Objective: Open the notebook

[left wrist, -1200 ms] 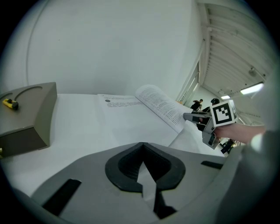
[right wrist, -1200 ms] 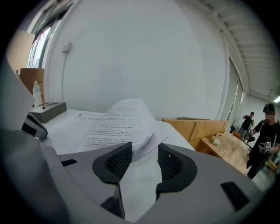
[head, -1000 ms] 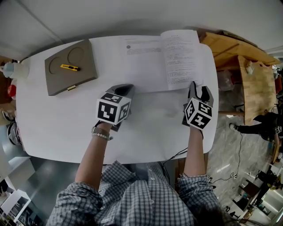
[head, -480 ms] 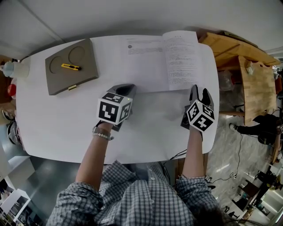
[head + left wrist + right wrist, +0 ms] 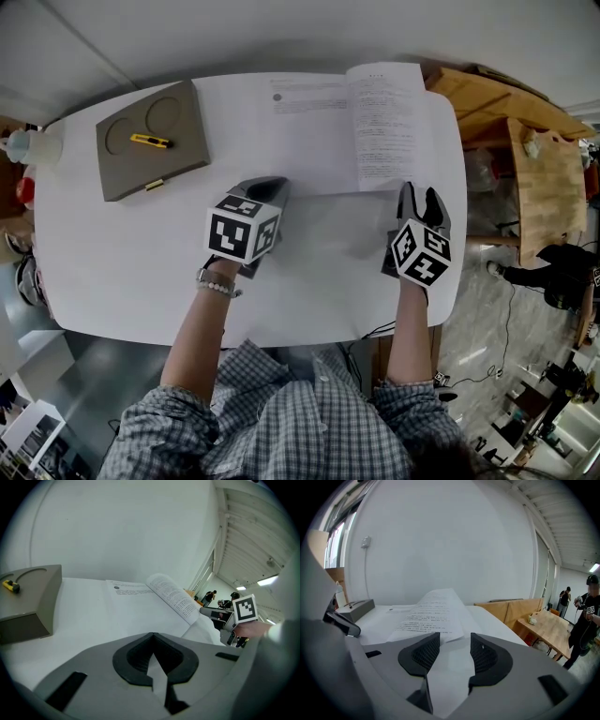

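The notebook [image 5: 309, 131] lies open on the white table [image 5: 122, 253], its left page flat. The printed right page [image 5: 389, 122] bows upward; it also shows in the left gripper view [image 5: 176, 597] and the right gripper view [image 5: 429, 613]. My left gripper [image 5: 267, 187] [image 5: 152, 651] is shut, its tips at the near edge of the left page. My right gripper [image 5: 420, 197] [image 5: 449, 653] stands just short of the right page's near corner. Its jaws have just been opening and hold nothing.
A grey block [image 5: 178, 150] with a yellow utility knife [image 5: 148, 142] on top sits at the table's far left. A white bottle [image 5: 33, 148] stands beyond the left edge. A wooden bench [image 5: 539, 178] and a person [image 5: 562, 262] are off to the right.
The right gripper's jaws spread a little wider and its marker cube rolled and edged back toward me. The left gripper kept still.
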Action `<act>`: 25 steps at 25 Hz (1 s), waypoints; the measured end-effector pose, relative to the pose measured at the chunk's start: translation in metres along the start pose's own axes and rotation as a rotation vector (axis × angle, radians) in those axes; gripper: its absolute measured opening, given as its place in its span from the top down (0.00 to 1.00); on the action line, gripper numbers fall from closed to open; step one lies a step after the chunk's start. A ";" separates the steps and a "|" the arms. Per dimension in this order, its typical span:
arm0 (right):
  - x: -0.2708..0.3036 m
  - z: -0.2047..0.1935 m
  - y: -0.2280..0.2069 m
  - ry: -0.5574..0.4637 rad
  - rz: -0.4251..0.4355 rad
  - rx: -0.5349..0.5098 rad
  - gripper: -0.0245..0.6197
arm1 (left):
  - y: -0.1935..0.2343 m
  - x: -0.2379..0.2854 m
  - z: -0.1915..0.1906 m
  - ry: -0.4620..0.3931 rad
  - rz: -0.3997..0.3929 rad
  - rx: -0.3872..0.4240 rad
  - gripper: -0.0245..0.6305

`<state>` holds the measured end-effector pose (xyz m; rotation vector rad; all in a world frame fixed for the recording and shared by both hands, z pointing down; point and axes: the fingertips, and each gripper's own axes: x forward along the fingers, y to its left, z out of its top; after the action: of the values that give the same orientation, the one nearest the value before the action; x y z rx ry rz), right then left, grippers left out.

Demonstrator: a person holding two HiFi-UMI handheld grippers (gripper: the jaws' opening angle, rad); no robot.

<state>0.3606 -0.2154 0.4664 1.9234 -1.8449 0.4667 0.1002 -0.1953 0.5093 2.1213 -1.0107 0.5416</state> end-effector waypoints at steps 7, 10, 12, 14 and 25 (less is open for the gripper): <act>-0.014 0.019 0.007 -0.057 0.015 -0.027 0.68 | -0.001 0.000 0.000 0.001 0.003 0.005 0.95; -0.021 0.025 0.014 -0.077 0.027 -0.049 0.68 | 0.000 0.000 0.000 0.001 0.004 0.003 0.95; -0.023 0.029 0.019 -0.088 0.035 -0.075 0.68 | 0.000 0.000 0.001 -0.001 0.001 0.001 0.95; -0.023 0.032 0.022 -0.094 0.039 -0.086 0.68 | 0.000 -0.002 0.003 -0.020 -0.021 -0.024 0.95; -0.014 0.026 0.012 -0.082 0.013 -0.070 0.68 | -0.055 0.040 0.056 -0.086 -0.170 0.017 0.95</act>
<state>0.3468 -0.2172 0.4374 1.9112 -1.8996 0.3274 0.1716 -0.2332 0.4739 2.2362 -0.8642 0.3799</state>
